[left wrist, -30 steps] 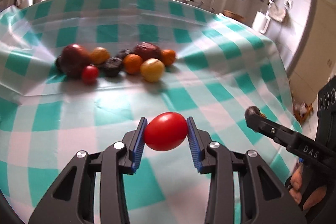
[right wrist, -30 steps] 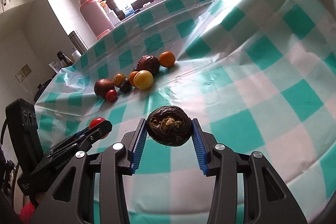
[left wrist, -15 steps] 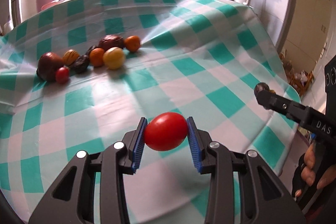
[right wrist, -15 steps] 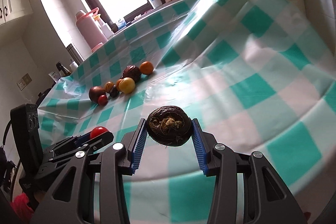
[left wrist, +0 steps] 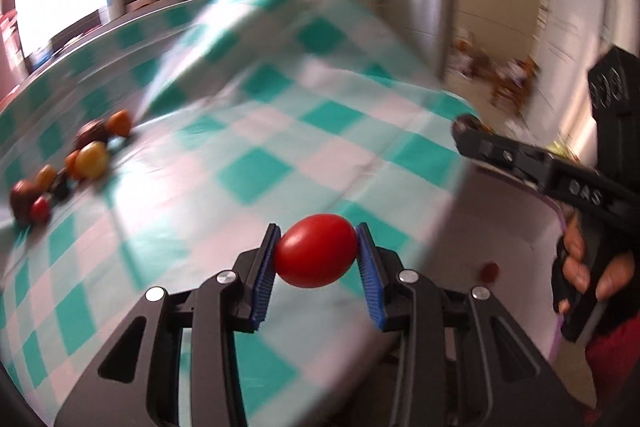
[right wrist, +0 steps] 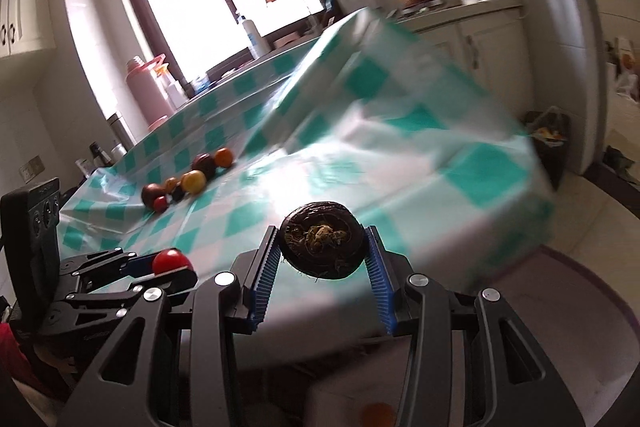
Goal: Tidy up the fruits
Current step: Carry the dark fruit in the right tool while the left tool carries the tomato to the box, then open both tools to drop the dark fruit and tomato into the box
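My left gripper (left wrist: 316,257) is shut on a red tomato (left wrist: 316,255), held over the near right edge of the checked table (left wrist: 256,131). My right gripper (right wrist: 322,247) is shut on a dark brown round fruit with a fibrous top (right wrist: 322,245), near the same table edge. In the left wrist view the right gripper (left wrist: 466,127) shows at the right, a hand on its handle. In the right wrist view the left gripper (right wrist: 172,263) shows at the lower left with the tomato (right wrist: 171,262). Several fruits (left wrist: 76,163) (right wrist: 188,179) lie in a cluster far left on the cloth.
A small red thing (left wrist: 489,270) lies on a pale surface below the table edge, and an orange thing (right wrist: 378,415) shows under the right gripper. A window sill with bottles (right wrist: 250,35), a pink flask (right wrist: 146,93) and kitchen cabinets (right wrist: 480,39) stand beyond the table.
Both grippers have swung right, away from the fruit cluster, to the table's right edge, each still holding its fruit. The floor and a low surface have come into view.
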